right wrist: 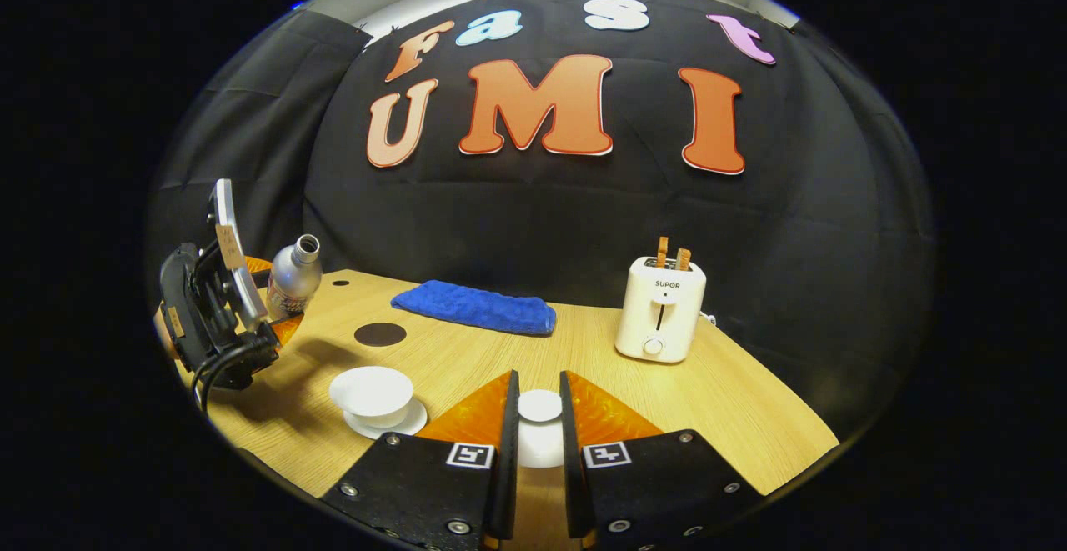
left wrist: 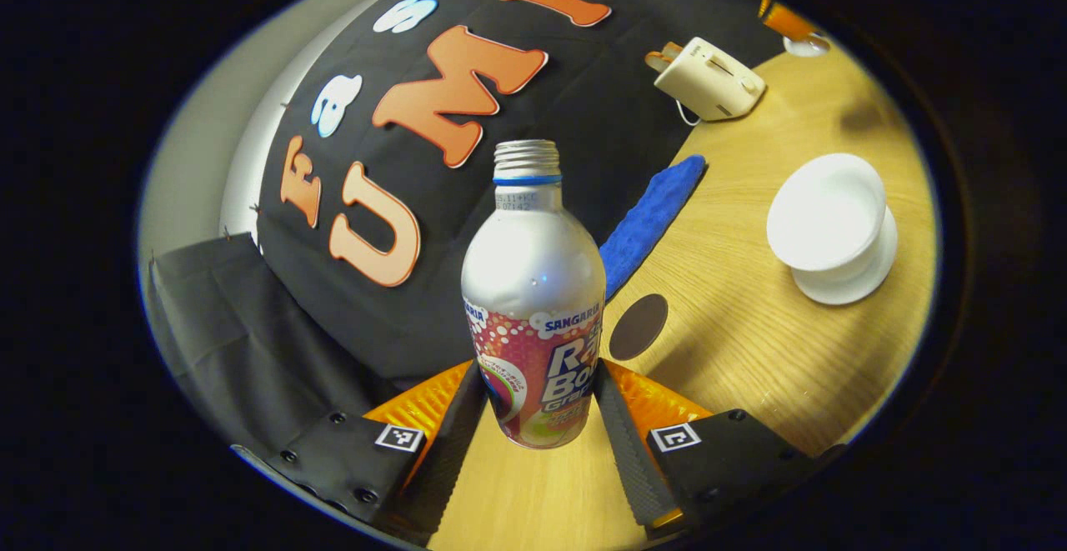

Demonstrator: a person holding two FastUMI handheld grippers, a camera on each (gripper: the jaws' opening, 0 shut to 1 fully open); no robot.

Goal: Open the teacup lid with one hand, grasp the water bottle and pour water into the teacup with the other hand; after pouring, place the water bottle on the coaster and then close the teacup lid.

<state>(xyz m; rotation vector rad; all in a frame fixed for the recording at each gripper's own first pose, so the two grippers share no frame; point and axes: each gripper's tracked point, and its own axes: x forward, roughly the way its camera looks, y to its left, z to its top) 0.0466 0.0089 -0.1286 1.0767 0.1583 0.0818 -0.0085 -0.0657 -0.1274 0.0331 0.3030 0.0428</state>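
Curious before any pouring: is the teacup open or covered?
Open. The teacup shows a bare rim, and the right tool holds the lid.

Water bottle (left wrist: 533, 301): glossy metal, printed wrap. Teacup (left wrist: 827, 216): smooth, glossy white. Table (left wrist: 750, 334): matt wood grain. Cloth (right wrist: 475, 307): nubby blue fabric.
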